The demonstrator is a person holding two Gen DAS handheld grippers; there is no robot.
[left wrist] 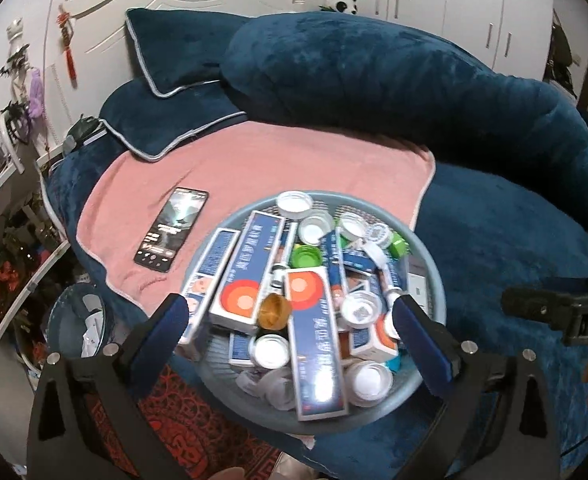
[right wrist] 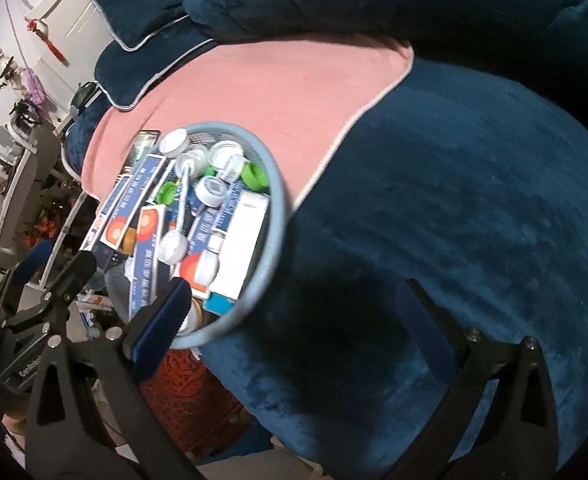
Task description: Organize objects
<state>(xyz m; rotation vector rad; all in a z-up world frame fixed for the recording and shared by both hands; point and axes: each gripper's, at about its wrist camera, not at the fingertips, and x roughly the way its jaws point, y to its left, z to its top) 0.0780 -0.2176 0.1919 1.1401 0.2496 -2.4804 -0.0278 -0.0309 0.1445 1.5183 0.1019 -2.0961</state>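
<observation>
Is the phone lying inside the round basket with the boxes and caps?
No, the phone lies flat on the pink blanket, just outside the rim of the basket.

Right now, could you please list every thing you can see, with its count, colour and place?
basket: one, grey-blue, round, at the bed edge, partly on the towel
boxes: several, blue and white with orange circles, piled in the basket
caps: many, mostly white, a few green, in the basket
amber bottle: one, among the boxes
phone: one, black, on the towel left of the basket
towel: one, pink, on the blue bed
pillows: two, dark blue, at the headboard
left gripper: open, above the basket
right gripper: open, empty
</observation>
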